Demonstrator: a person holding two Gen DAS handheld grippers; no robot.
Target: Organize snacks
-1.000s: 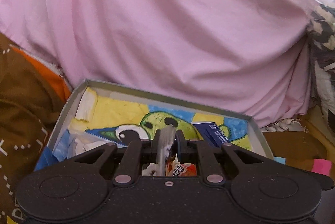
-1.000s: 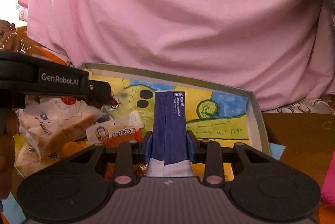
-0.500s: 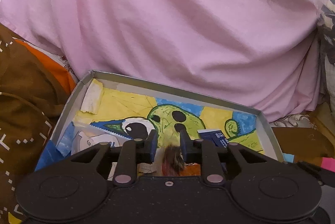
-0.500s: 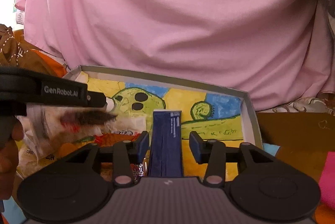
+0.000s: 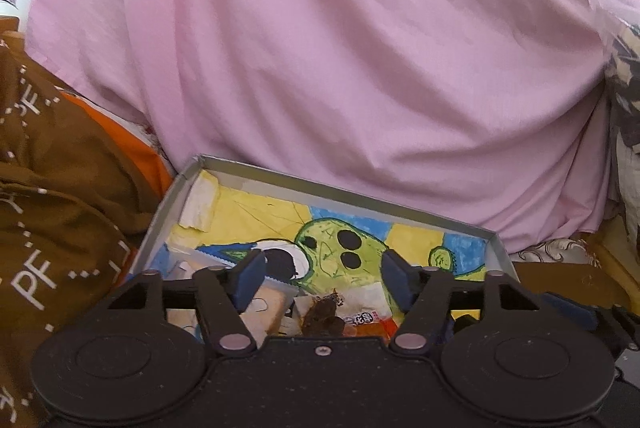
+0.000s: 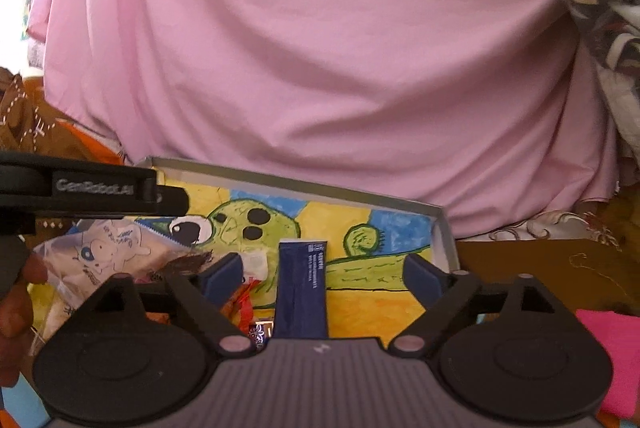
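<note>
Left hand-held gripper (image 5: pixel 322 278): I have its jaws spread wide and holding nothing, poised over the left half of the shallow grey box (image 5: pixel 332 189) whose floor bears a drawing in yellow, blue and green. Beneath it, inside the box, lie a clear packet printed with a blue cartoon figure (image 6: pixel 108 254), a small dark brown snack (image 5: pixel 322 316) and, just beside that, a white-and-orange packet with red print (image 5: pixel 362 318); these three sit close together and partly overlap. From the right wrist view, my left tool enters as a black bar from the left edge, with my fingers (image 6: pixel 18 304) visible below it. A dark blue sachet (image 6: pixel 302 288) lies lengthwise near the middle of the box, resting on the drawing, clear of the packets to its left. Right hand-held gripper (image 6: pixel 322 278): jaws likewise wide apart, one blue pad (image 6: pixel 222 278) on either side of the sachet without touching it. Pink cloth (image 6: pixel 320 47) rises behind the box across the whole background. Brown fabric with white markings (image 5: pixel 52 228) lies left of the box, and a bright pink item (image 6: pixel 612 356) sits at the far right, outside the box.
</note>
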